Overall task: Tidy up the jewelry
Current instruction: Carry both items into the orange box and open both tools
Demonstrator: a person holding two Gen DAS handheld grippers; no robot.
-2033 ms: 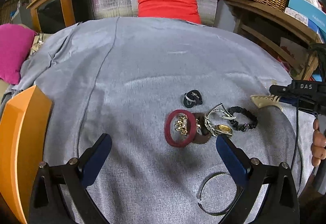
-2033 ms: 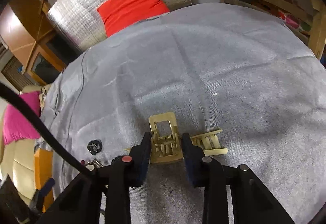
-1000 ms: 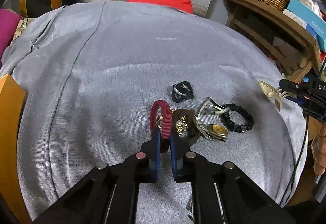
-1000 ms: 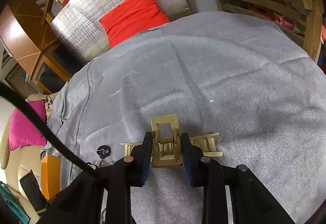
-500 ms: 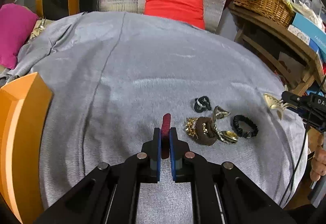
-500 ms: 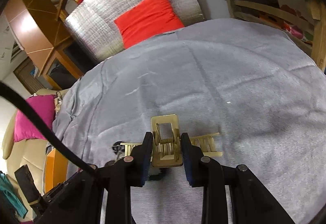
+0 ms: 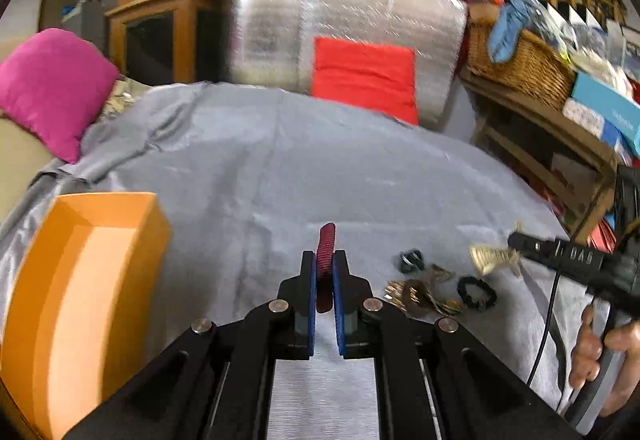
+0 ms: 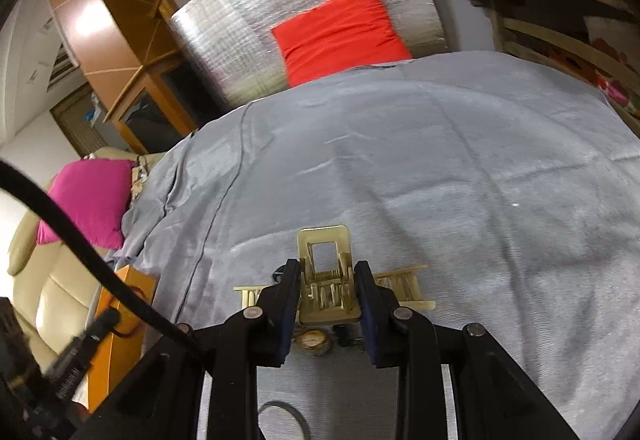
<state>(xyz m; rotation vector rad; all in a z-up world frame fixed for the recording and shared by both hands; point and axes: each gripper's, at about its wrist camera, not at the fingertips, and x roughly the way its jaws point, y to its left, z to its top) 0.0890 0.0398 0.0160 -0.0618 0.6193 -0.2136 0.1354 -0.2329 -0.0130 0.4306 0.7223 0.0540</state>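
Note:
My left gripper point(image 7: 324, 264) is shut on a dark red bangle point(image 7: 326, 244) and holds it edge-on above the grey cloth. An open orange box point(image 7: 80, 280) stands to its left. On the cloth to the right lie a brown bracelet with gold pieces point(image 7: 416, 294), a black beaded bracelet point(image 7: 476, 292) and a small black hair tie point(image 7: 411, 261). My right gripper point(image 8: 326, 280) is shut on a beige claw hair clip point(image 8: 326, 282), held above the cloth; the clip also shows in the left wrist view point(image 7: 492, 256). A gold watch point(image 8: 314, 342) lies under it.
The grey cloth point(image 7: 320, 168) covers the round table. A pink cushion point(image 7: 52, 88) lies at the left, a red cushion point(image 7: 364, 76) at the back. A wicker basket point(image 7: 520, 56) sits on a wooden shelf at the right. A thin dark hoop point(image 8: 280, 416) lies near my right gripper.
My left gripper closed on the red bangle, lifted it off the pile and moved left toward the orange box. My right gripper kept hold of the hair clip and drifted left over the pile.

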